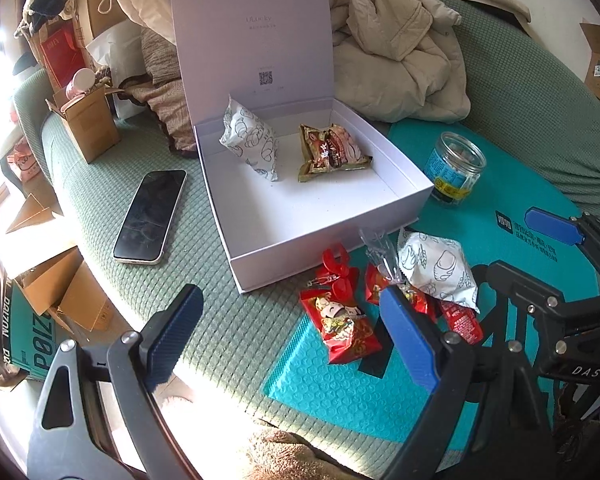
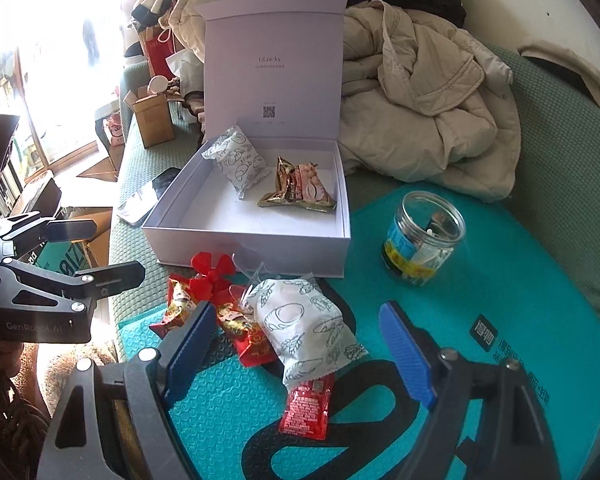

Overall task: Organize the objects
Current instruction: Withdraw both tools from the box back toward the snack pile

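An open white gift box (image 1: pixel 404 172) (image 2: pixel 256 244) with its lid up stands on the green sofa cover. Inside lie a white printed snack pack (image 1: pixel 252 140) (image 2: pixel 240 162) and a gold-brown snack pack (image 1: pixel 332 152) (image 2: pixel 300 192). In front of the box lie red candy bags (image 1: pixel 344 324) (image 2: pixel 244 330), another white printed pack (image 1: pixel 440 270) (image 2: pixel 304 328) and a red sachet (image 2: pixel 306 410). My left gripper (image 1: pixel 296 336) is open above the red bags. My right gripper (image 2: pixel 300 354) is open around the white pack and also shows in the left wrist view (image 1: pixel 556 248).
A glass jar (image 1: pixel 454 168) (image 2: pixel 422 236) stands right of the box on a teal bubble mailer (image 1: pixel 340 392) (image 2: pixel 500 300). A phone (image 1: pixel 150 216) lies left of the box. A beige jacket (image 2: pixel 432 104) is heaped behind. Cardboard boxes (image 1: pixel 88 124) stand at the left.
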`<action>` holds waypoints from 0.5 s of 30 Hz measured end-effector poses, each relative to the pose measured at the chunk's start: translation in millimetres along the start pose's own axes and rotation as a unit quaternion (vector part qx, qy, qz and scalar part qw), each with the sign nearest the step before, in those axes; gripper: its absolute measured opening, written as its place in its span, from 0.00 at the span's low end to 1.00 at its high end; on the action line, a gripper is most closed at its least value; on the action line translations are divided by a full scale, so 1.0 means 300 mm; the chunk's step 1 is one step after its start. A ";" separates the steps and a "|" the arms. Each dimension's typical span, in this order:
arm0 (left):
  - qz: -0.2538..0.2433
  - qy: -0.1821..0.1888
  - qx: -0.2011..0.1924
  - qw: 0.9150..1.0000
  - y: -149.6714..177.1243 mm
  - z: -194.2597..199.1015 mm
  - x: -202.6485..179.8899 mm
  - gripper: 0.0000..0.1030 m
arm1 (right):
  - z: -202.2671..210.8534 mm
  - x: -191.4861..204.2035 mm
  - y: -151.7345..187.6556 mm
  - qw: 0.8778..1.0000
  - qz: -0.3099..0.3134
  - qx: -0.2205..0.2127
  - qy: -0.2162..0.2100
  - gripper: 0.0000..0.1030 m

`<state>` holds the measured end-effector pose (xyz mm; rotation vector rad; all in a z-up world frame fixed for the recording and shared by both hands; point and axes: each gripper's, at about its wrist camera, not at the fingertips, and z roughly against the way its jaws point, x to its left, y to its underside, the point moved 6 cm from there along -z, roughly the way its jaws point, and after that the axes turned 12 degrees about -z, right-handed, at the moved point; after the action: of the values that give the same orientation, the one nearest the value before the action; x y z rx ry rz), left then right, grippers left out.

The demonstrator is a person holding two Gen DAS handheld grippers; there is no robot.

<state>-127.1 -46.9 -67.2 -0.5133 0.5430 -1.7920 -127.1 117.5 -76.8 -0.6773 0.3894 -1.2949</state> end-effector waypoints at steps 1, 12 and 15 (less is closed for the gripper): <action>-0.003 0.001 0.004 1.000 0.008 -0.012 -0.007 0.87 | -0.010 -0.007 0.012 1.000 -0.003 0.004 0.001 0.82; -0.020 0.020 0.029 0.999 0.067 -0.103 -0.062 0.87 | -0.093 -0.062 0.118 0.999 -0.034 0.039 -0.001 0.82; -0.019 0.022 0.041 0.999 0.086 -0.133 -0.066 0.87 | -0.117 -0.078 0.153 0.998 -0.046 0.053 -0.002 0.82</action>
<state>-125.8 -30.2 -115.9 -0.4309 0.4904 -1.8568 -120.5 137.0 -135.6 -0.6147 0.2870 -1.3905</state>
